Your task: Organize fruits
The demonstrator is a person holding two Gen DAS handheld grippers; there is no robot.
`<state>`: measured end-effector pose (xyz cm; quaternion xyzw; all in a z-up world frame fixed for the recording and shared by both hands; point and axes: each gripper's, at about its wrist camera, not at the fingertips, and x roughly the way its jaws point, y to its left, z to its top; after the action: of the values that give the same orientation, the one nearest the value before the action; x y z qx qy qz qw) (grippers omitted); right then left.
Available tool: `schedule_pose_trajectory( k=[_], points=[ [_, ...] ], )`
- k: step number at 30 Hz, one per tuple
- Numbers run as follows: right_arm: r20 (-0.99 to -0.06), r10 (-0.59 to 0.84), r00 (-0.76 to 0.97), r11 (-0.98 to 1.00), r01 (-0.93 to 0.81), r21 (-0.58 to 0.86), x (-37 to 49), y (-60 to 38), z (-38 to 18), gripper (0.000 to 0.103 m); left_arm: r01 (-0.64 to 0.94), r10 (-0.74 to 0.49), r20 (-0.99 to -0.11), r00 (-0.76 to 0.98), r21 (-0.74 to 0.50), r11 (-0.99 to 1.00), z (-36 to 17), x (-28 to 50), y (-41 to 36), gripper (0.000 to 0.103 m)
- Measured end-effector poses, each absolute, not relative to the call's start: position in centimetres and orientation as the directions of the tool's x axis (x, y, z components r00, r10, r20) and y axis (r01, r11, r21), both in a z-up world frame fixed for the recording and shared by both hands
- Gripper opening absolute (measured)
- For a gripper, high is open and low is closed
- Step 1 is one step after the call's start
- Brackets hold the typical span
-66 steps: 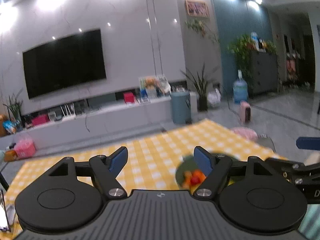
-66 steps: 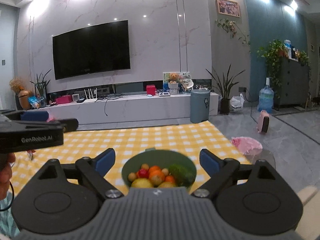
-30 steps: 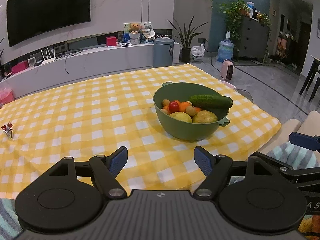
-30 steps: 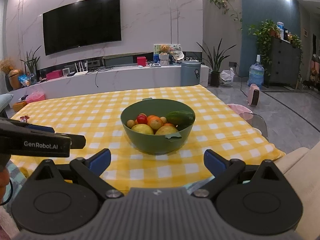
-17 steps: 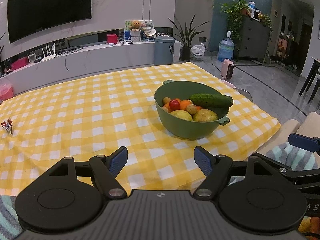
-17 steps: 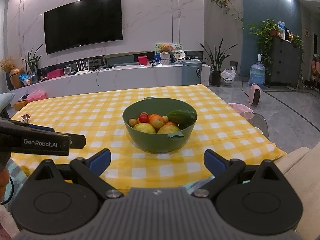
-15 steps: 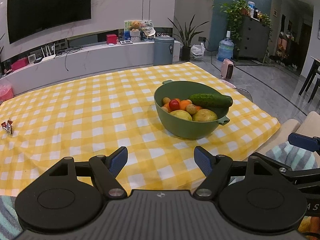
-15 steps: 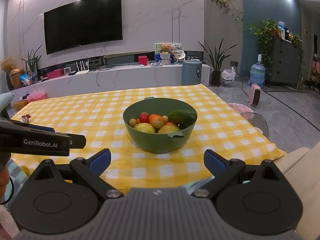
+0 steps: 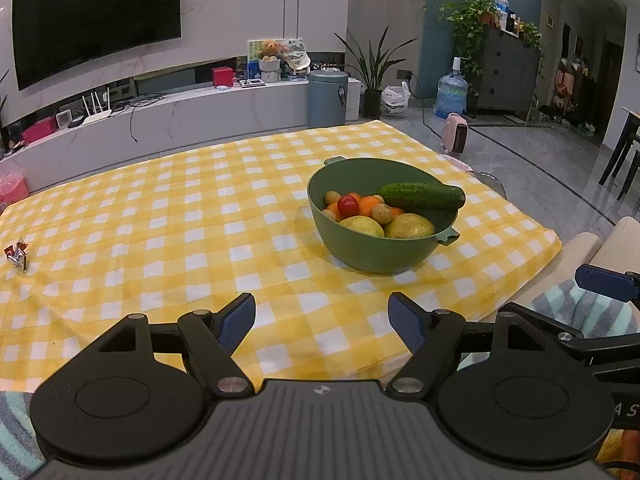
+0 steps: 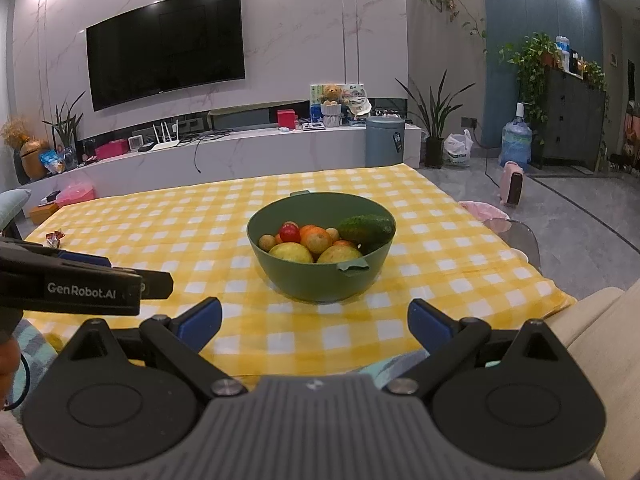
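A green bowl [image 9: 376, 256] [image 10: 316, 280] stands on the yellow checked tablecloth [image 9: 180, 216] [image 10: 180, 236], right of centre. It holds a green cucumber [image 9: 420, 196] [image 10: 366, 229], a red tomato [image 9: 348, 205] [image 10: 289, 233], oranges [image 9: 370, 204] [image 10: 314, 238], yellow fruits [image 9: 362, 226] [image 10: 291, 252] and small brown fruits. My left gripper [image 9: 322, 322] is open and empty, near the table's front edge, short of the bowl. My right gripper [image 10: 316, 324] is open and empty, in front of the bowl.
A small crumpled wrapper [image 9: 17, 254] [image 10: 53, 237] lies at the table's left edge. The left gripper's body [image 10: 72, 282] shows at the left of the right wrist view. A beige cushion [image 9: 608, 248] sits at the right. A TV wall and low cabinet stand behind the table.
Both grippers tilted down from the room toward the table early on, bringing the bowl into full view. Over the last second they have barely moved and stayed open.
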<state>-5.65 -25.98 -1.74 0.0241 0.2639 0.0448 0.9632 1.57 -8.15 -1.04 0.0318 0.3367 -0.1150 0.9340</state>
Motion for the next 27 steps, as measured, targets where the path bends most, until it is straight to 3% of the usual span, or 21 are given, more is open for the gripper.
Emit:
schedule_pose_trajectory(
  k=[27],
  points=[
    [-0.519,0.101,0.849,0.994,-0.064,0.090,-5.60,-26.35,-2.19,0.096,0.236,-0.190,-0.644,0.741,-0.016,0.972,-1.23,1.29,-7.79,0.089]
  ],
)
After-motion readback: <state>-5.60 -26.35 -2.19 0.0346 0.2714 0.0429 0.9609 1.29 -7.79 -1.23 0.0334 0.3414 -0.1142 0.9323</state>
